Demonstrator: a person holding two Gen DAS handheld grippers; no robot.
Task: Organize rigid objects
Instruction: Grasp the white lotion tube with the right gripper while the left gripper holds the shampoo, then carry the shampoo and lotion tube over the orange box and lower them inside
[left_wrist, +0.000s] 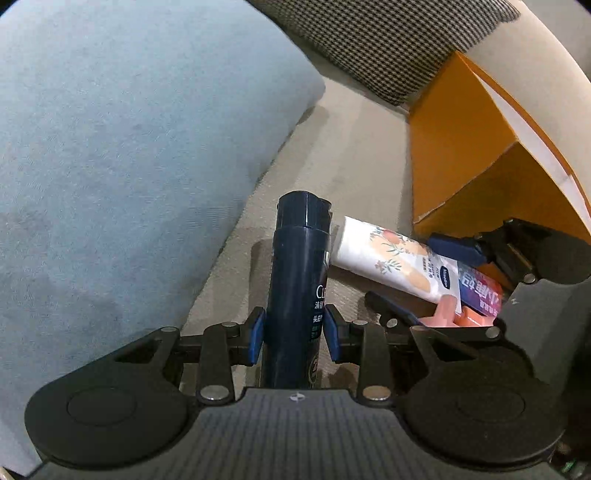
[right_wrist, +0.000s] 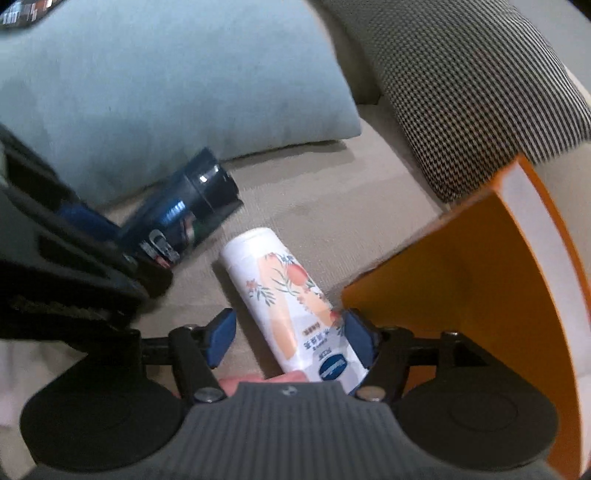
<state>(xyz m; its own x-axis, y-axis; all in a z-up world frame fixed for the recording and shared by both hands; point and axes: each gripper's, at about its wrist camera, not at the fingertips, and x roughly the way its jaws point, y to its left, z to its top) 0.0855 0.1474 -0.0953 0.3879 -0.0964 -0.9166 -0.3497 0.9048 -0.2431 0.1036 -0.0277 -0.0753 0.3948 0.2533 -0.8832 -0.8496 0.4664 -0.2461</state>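
On the beige sofa seat beside the orange box (right_wrist: 461, 280), whose inside I can't see, the left gripper (left_wrist: 294, 334) clamps a dark blue bottle (left_wrist: 299, 280), while the right gripper (right_wrist: 291, 338) stands parted around a white tube (right_wrist: 291, 306) touching only one pad.

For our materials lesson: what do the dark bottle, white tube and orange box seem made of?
Dark bottle: likely hard plastic, glossy, with sharp highlights.
White tube: probably soft plastic, smooth printed skin.
Orange box: apparently cardboard, matte, with crisp folded edges.
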